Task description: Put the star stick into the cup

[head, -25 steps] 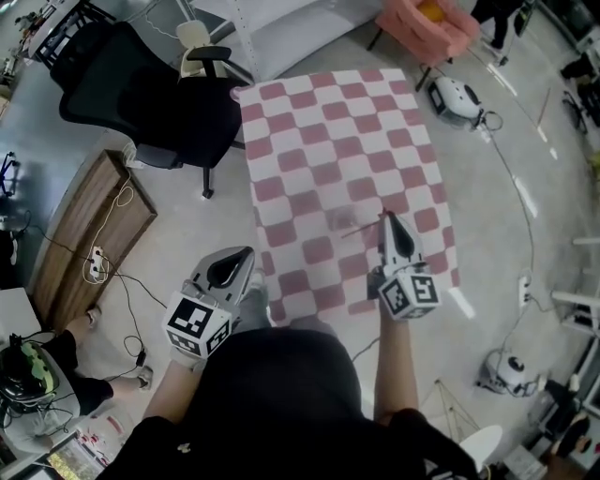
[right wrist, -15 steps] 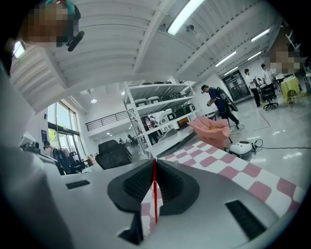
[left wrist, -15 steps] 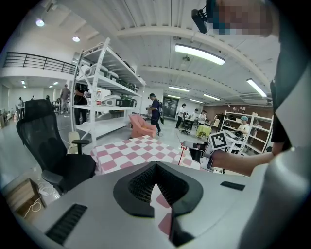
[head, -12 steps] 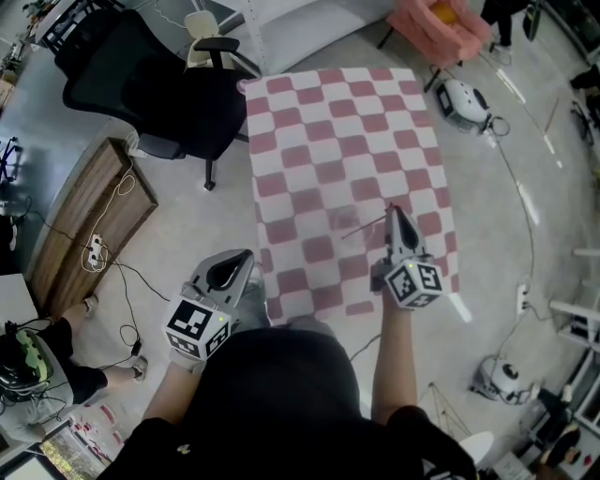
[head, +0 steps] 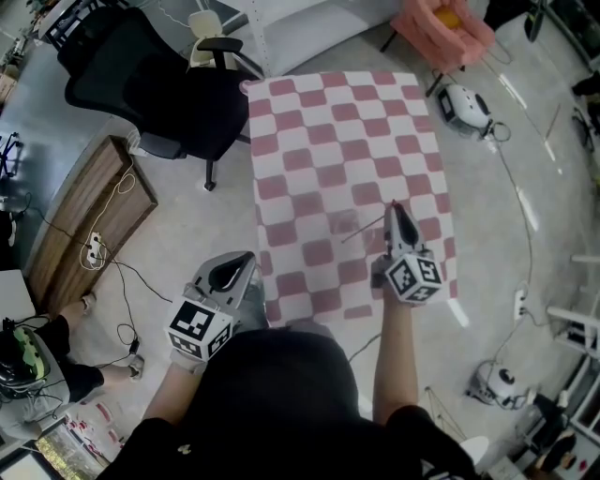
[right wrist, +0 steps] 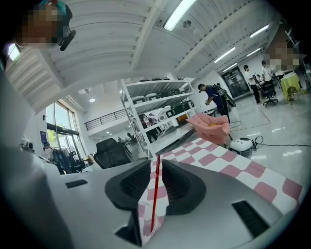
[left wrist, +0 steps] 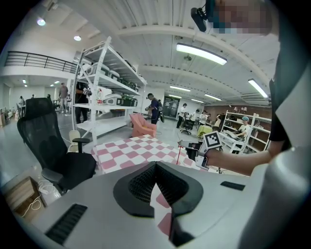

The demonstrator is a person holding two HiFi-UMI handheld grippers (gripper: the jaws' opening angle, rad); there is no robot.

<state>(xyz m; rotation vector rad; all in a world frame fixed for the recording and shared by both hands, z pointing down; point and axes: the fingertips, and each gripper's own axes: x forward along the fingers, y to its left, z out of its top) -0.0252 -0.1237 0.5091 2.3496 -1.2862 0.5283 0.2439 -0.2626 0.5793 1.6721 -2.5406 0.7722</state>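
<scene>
The right tool (head: 392, 210) reaches out over the surface (head: 281, 141), which is covered by a pink-and-white checked cloth (head: 323, 117). Its jaws are opening. In the right gripper view the thin red star stick (right wrist: 155, 194) stands between the two pads of this tool (right wrist: 156, 163) with a sliver of gap on either side, so they no longer pinch it. The stick runs down from the tool's tips towards the camera. Its lower part shows through the wall of a clear cup (right wrist: 143, 219) that sits just below the jaws. From the head view the stick (head: 364, 230) is a fine line slanting from the tool's tip down and to the tool's left, ending by the faint outline of the cup (head: 343, 222) on the cloth.

The left tool (head: 246, 259) is held low, off the near left corner of the surface and well apart from the cup. Its tips (left wrist: 155, 165) are pressed together with nothing between them. Its own view looks across the cloth at the right tool (left wrist: 193, 144), with the stick (left wrist: 178, 156) upright just beneath that tool's tip.

A black office chair (head: 141, 84) stands ahead and to the left of the left tool, and a pink armchair (head: 436, 23) stands beyond the far end of the surface.
</scene>
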